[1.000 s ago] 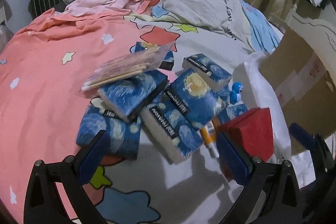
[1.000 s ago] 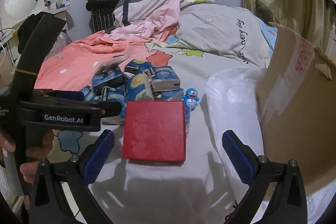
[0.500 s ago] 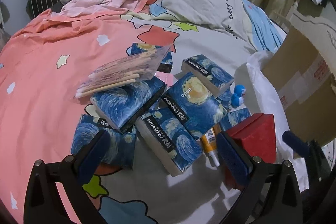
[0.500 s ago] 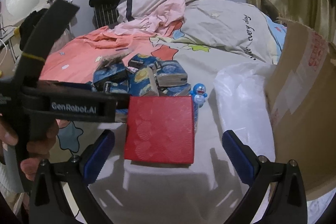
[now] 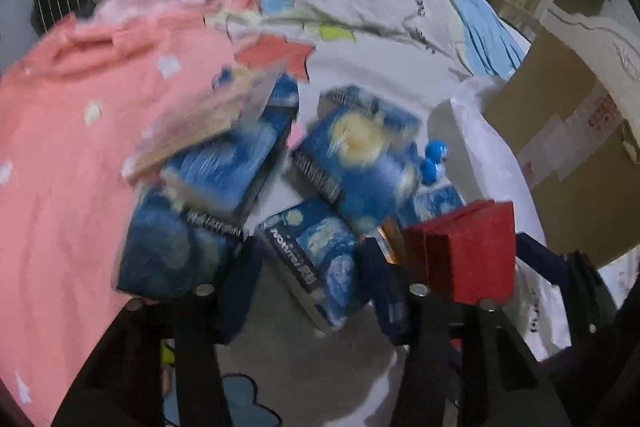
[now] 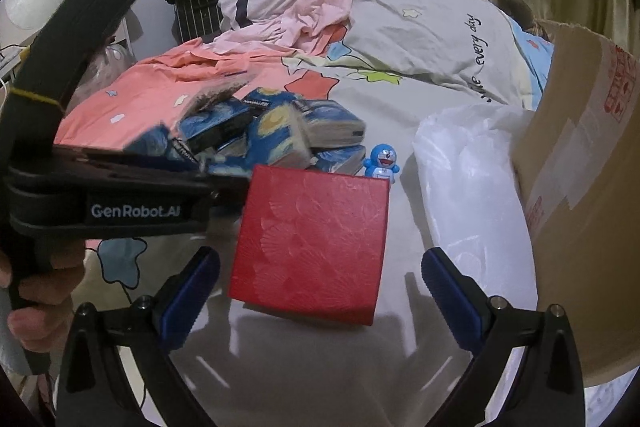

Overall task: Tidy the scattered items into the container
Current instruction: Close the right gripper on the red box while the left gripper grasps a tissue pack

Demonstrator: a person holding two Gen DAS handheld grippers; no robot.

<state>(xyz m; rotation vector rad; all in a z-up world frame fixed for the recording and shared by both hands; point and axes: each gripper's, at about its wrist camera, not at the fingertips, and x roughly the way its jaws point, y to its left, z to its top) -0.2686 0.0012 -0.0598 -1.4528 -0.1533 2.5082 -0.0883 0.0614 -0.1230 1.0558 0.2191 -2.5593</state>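
Several blue starry-night tissue packs (image 5: 352, 163) lie piled on the bed, with a clear packet of sticks (image 5: 200, 123) on top. My left gripper (image 5: 312, 279) has its fingers around one tissue pack (image 5: 316, 259), narrower than before; the view is blurred and contact is unclear. A red box (image 6: 312, 243) lies in front of my open right gripper (image 6: 320, 287), between its fingers' lines and a little beyond the tips. A small blue Doraemon figure (image 6: 382, 163) stands behind the box. The left gripper's body (image 6: 132, 203) shows left of the box.
A cardboard box (image 6: 580, 187) stands at the right, with a white plastic bag (image 6: 472, 179) beside it. Crumpled bedding and clothes (image 6: 304, 11) lie at the far end of the bed. An orange tube (image 5: 390, 239) lies among the packs.
My left gripper has moved forward into the pile and its fingers have narrowed around a tissue pack. My right gripper has come closer to the red box.
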